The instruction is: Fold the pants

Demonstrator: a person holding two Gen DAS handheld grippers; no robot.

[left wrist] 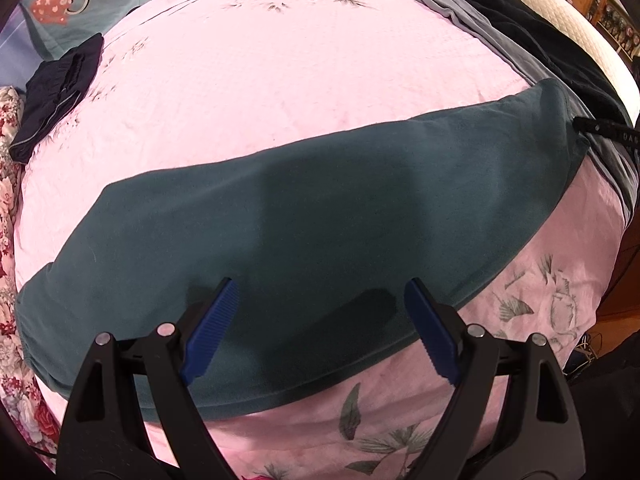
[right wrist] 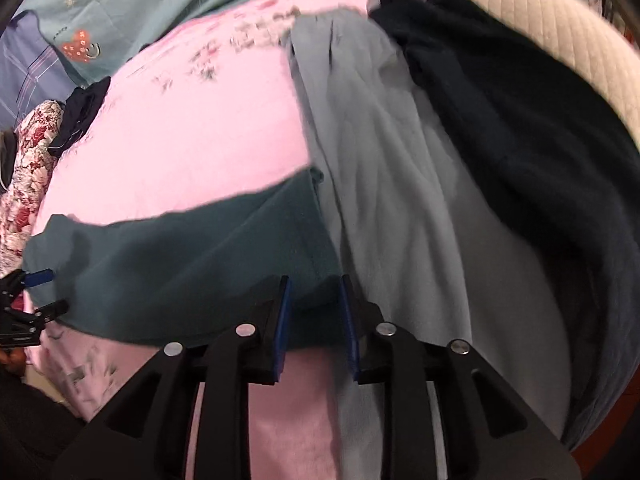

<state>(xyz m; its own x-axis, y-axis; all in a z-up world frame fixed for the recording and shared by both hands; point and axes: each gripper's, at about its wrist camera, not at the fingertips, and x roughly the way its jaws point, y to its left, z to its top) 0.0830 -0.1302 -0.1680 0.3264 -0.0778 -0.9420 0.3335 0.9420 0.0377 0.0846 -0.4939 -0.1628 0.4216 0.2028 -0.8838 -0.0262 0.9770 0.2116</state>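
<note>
The teal pants [left wrist: 320,216] lie flat across the pink bedspread [left wrist: 280,80], so I pinch their three o'clock end with my right gripper [right wrist: 315,320], while my left gripper [left wrist: 318,312] hovers wide open, holding nothing, at their six o'clock edge.

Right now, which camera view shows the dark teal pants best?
The left wrist view: the dark teal pants lie sharp across the pink bedsheet, nearly end to end. The right wrist view is blurred and shows only part of them, at the right gripper.
</note>
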